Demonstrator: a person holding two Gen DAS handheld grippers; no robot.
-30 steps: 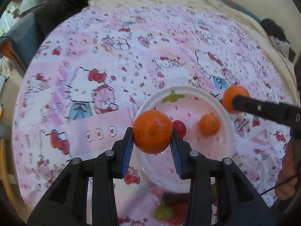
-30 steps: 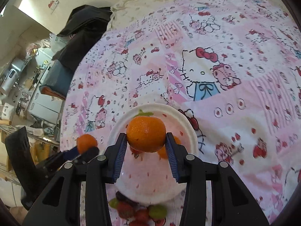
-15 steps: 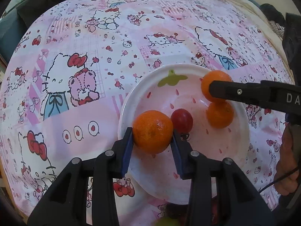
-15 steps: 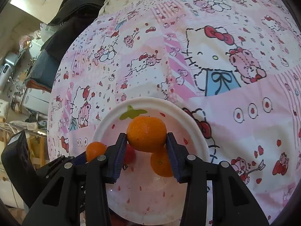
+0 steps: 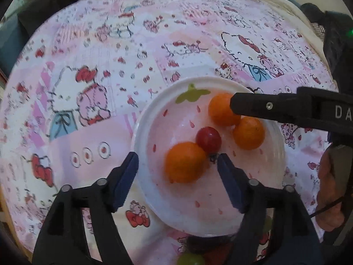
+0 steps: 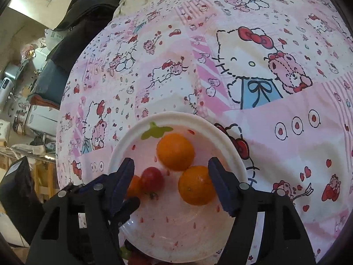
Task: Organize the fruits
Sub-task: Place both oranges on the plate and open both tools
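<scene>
Left wrist: left gripper with jaws just spread wide, pads clear of the near orange, which now sits free in the bowl, touching the red fruit. 2 more oranges beyond: far orange, partly hidden behind a finger of the right gripper, and side orange just beside it. Green grape and dark fruit outside the bowl at the bottom edge, partly hidden. Hand at right edge. Right wrist: right gripper likewise just opened, nothing pinched; far orange lying loose ahead of the pads, side orange close by the right pad, contact unclear. Red fruit near the left pad; near orange mostly hidden behind it. All 4 inside the bowl, on the patterned cloth. Handling, by judgement: oranges light, firm with slight give, round so prone to roll on the smooth bowl floor; best pinched across the widest middle, moderate squeeze. Red fruit small, smooth, likely slippery and easily bruised; light pinch only. Grapes softest; gentle grip, else crushed.
</scene>
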